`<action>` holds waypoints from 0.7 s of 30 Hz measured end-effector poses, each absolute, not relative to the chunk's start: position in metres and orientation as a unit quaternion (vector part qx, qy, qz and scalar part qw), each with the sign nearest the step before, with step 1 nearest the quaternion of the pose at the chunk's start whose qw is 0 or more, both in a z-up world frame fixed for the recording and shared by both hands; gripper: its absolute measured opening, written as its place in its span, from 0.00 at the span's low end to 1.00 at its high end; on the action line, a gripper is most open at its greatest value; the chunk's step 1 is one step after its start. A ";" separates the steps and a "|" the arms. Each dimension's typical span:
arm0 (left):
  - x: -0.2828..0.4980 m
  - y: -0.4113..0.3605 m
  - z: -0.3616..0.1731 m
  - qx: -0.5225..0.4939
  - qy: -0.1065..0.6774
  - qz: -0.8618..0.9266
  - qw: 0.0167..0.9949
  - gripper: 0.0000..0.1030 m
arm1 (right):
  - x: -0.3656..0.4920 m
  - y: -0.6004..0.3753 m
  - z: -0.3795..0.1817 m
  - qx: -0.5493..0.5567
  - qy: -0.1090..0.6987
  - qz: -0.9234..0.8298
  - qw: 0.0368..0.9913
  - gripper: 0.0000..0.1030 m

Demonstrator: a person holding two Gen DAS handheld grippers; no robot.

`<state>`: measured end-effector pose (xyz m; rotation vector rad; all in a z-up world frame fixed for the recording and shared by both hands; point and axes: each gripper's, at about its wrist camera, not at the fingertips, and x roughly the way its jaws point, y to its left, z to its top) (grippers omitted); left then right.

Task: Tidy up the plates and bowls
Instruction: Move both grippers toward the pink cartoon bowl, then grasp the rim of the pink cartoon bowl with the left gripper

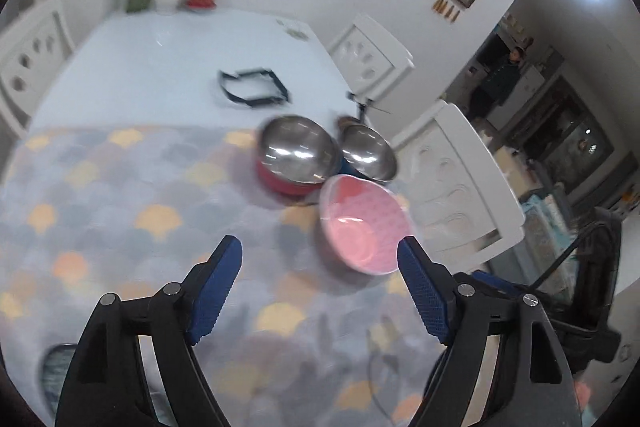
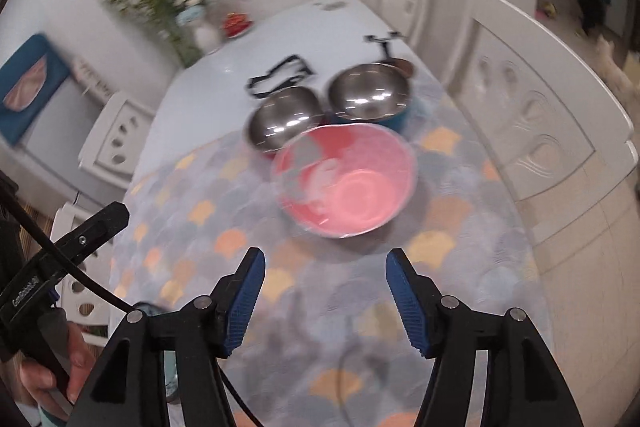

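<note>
Motion-blurred pink bowl [image 2: 346, 183], red-based steel bowl [image 2: 282, 123] partly behind it

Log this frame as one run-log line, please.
left gripper open, empty | right gripper open, empty | pink bowl nearest, ungrasped | two steel bowls behind it

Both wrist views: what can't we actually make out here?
- Pink bowl: motion blur in both views; the grey patches inside can't be identified.
- Bases under the two steel bowls: mostly hidden by the bowls; only red and blue edges show.
- Black frame on the table: blurred, purpose unclear.
- Object at the table's near edge: hidden behind the left gripper and cut off.
- Right gripper: open, nothing held.
</note>
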<state>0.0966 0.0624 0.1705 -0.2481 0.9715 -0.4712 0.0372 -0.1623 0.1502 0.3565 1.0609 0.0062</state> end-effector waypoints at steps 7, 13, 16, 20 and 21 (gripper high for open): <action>0.131 0.004 0.123 -0.115 0.499 -0.207 0.834 0.60 | 0.085 -0.204 0.112 0.166 0.542 0.014 0.824 0.59; 0.152 -0.015 0.074 -0.127 0.541 -0.174 0.813 0.47 | 0.120 -0.211 0.065 0.150 0.580 0.042 0.800 0.59; 0.157 -0.015 0.060 -0.135 0.551 -0.161 0.807 0.33 | 0.132 -0.211 0.049 0.146 0.589 0.052 0.793 0.59; 0.161 -0.017 0.050 -0.132 0.556 -0.161 0.805 0.12 | 0.144 -0.212 0.033 0.154 0.597 0.061 0.785 0.53; 0.162 -0.018 0.048 -0.129 0.556 -0.163 0.805 0.12 | 0.147 -0.212 0.029 0.154 0.599 0.060 0.783 0.50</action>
